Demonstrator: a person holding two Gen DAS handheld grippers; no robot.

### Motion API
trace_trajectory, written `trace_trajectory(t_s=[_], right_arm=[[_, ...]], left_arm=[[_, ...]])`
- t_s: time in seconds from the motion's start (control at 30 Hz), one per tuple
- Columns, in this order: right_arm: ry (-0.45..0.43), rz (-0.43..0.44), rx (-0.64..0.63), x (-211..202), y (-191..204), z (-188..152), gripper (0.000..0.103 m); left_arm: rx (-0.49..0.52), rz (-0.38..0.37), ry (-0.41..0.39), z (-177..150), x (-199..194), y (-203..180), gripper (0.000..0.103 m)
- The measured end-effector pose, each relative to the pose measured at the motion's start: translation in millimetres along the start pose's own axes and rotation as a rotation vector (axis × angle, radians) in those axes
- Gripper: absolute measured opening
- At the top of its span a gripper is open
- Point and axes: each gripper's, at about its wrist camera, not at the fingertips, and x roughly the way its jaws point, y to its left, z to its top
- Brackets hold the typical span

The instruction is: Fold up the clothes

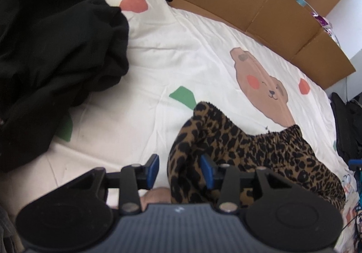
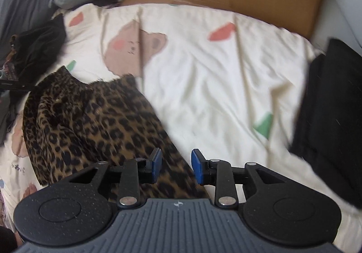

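1. Your work surface is a bed (image 2: 203, 76) under a cream quilt printed with bears and coloured patches, with flattened cardboard (image 1: 260, 11) standing along its far edge.
2. You have the leopard-print garment (image 2: 90, 121) lying on the near part of the bed, in front of you and between your two hands. Its gathered waistband runs along the far side.
3. Your left tongs (image 1: 179, 170) stand partly open. A raised fold of the leopard fabric rises between the blue pads and leans on the right one, but the pads do not look pressed on it.
4. Your right tongs (image 2: 176, 166) are also partly open, hanging over the garment's right edge with nothing clamped.
5. Judging by how it lies, you look to have just laid the piece down: it is bunched and rumpled, not yet a flat, squared packet, so smoothing and at least one more fold seem left.
6. A dark heap (image 1: 52, 54) on the left of the bed looks unfolded and is probably still to do.
7. Black folded-looking cloth (image 2: 328, 117) at the right may be finished work, though you cannot be sure.
8. Hard to make out:
   - the garment's near end is hidden under both tongs' bodies;
   - the right wrist view is smeared by blur;
   - whether it is a skirt or trousers you cannot tell;
   - the pale shape below your left tongs is unclear.
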Motion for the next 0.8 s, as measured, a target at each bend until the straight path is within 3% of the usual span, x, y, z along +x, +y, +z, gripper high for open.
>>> trace_trajectory(t_s=[0.23, 0.53, 0.8], right_arm=[[-0.012, 0.031, -0.096, 19, 16, 34, 0.038], [-0.017, 0.078, -0.178, 58, 37, 53, 0.038], [0.004, 0.099, -0.192, 105, 50, 66, 0.039]], left_arm=[[0.107, 0.003, 0.012, 8, 16, -13, 0.044], [0.188, 0.011, 0.025, 6, 40, -24, 0.044], [0.142, 0.013, 0.008, 7, 49, -21, 0.041]])
